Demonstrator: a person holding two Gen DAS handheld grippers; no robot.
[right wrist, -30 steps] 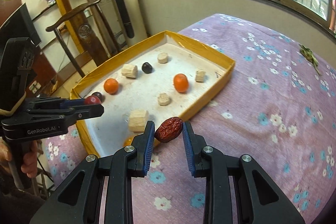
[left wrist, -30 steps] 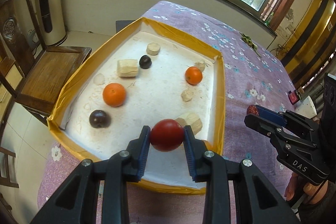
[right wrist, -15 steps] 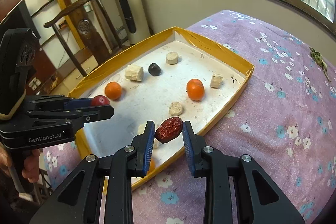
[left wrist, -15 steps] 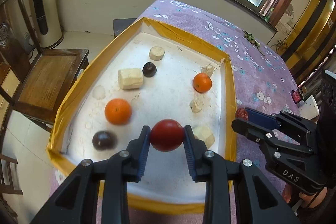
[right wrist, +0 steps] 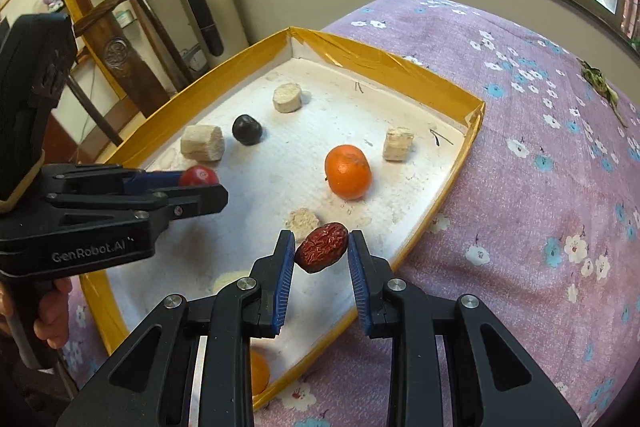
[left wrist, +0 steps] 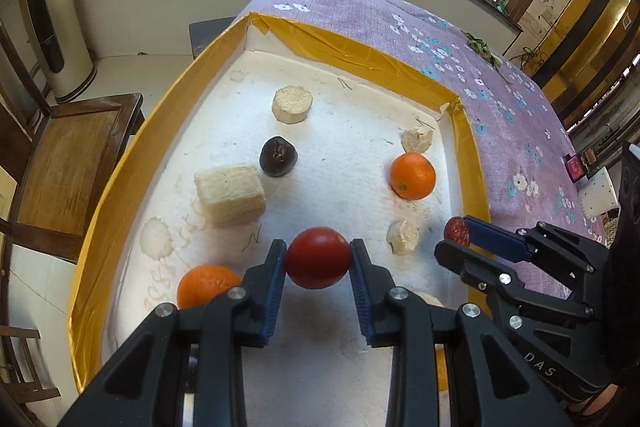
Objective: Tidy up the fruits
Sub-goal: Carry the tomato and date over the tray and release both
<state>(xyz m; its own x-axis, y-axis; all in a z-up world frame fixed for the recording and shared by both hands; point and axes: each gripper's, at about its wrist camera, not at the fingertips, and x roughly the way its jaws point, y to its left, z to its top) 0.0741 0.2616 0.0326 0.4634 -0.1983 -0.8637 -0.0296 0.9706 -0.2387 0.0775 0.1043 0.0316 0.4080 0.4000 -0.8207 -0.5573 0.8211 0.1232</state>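
My left gripper (left wrist: 319, 259) is shut on a smooth red tomato (left wrist: 319, 257) and holds it above the white floor of the yellow-rimmed tray (left wrist: 120, 163). My right gripper (right wrist: 321, 253) is shut on a wrinkled red date (right wrist: 322, 252) above the tray's near right side (right wrist: 452, 187). The right gripper also shows in the left wrist view (left wrist: 460, 235), the left one in the right wrist view (right wrist: 200, 183). In the tray lie two oranges (left wrist: 413, 175) (left wrist: 206, 285) and a dark round fruit (left wrist: 278, 156).
Several pale cut chunks (left wrist: 230, 194) (left wrist: 292, 104) (left wrist: 403, 237) lie in the tray. The tray sits on a purple flowered cloth (right wrist: 540, 155). A wooden chair (left wrist: 68, 151) stands left of the table. A green sprig (right wrist: 600, 83) lies far right.
Both grippers have moved forward over the tray with their fruits still held. The tray's contents now look nearer, and the dark fruit at the near left has dropped out of view.
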